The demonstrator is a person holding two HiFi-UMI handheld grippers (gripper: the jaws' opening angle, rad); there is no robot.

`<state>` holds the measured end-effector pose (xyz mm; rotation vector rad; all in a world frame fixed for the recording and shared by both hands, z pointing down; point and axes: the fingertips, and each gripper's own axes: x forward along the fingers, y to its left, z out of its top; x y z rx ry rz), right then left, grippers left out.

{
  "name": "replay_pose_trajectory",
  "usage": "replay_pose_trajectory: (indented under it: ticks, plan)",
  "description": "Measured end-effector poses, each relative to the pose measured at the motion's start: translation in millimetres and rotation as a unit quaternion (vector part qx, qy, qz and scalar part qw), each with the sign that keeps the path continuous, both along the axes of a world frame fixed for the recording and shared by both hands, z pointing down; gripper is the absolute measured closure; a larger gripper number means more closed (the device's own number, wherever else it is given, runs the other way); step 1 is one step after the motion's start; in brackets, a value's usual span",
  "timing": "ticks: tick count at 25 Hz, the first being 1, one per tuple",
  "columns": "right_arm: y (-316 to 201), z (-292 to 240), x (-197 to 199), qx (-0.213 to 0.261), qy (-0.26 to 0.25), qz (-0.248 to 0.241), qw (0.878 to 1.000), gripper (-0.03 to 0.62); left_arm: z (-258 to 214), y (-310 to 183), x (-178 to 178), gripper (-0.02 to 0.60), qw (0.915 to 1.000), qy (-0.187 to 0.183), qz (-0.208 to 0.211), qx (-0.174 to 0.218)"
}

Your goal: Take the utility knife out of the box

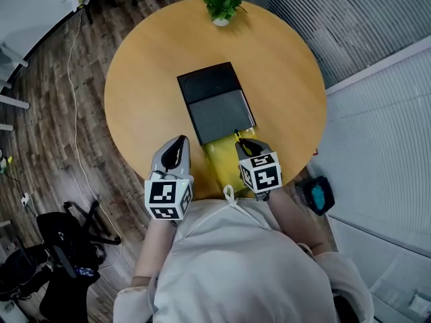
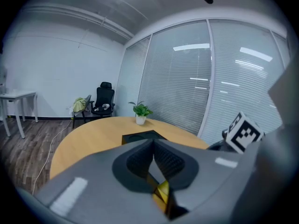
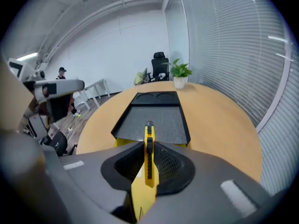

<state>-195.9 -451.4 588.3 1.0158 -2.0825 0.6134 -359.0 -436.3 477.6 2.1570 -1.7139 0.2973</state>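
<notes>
The open box lies mid-table: a black foam-lined lid [image 1: 214, 99] with the yellow base [image 1: 219, 159] toward me. My right gripper [image 1: 244, 144] hovers over the yellow base and is shut on the yellow utility knife [image 3: 148, 154]. The knife stands edge-up between the pads, its black slider on top and its tip pointing at the lid [image 3: 159, 120]. My left gripper [image 1: 180, 142] hangs just left of the box, apart from it. Its jaws are shut with nothing between them; a bit of yellow box [image 2: 162, 190] shows under them in the left gripper view.
The round wooden table [image 1: 148, 79] carries a small potted plant [image 1: 221, 4] at its far edge. On the floor are a black office chair [image 1: 67, 247] at the left and a blue-black object [image 1: 316, 195] at the right. A person [image 3: 60, 76] stands far off.
</notes>
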Motion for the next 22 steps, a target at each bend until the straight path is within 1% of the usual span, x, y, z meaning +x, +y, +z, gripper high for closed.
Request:
replay_pose_trajectory:
  ticks: [5,9,12,16,22]
  plan:
    - [-27,-70,-5,0.072,-0.055,0.009,0.996,0.53,-25,-14,4,0.575,0.9994,-0.009,0.01,0.032]
    - [-36,-118,-11,0.114,-0.092,0.011,0.989,0.53,-48,-21,5,0.575,0.9982,-0.012,0.011,0.058]
    - [-37,-143,-14,0.138,-0.113,0.01,0.984,0.53,-63,-25,5,0.575,0.997,-0.014,0.011,0.075]
    - [-39,-158,-19,0.153,-0.127,0.004,0.98,0.53,-75,-28,4,0.575,0.996,-0.017,0.008,0.088]
    - [-36,-156,-22,0.148,-0.136,-0.007,0.98,0.53,-72,-22,2,0.575,0.9964,-0.016,0.002,0.083]
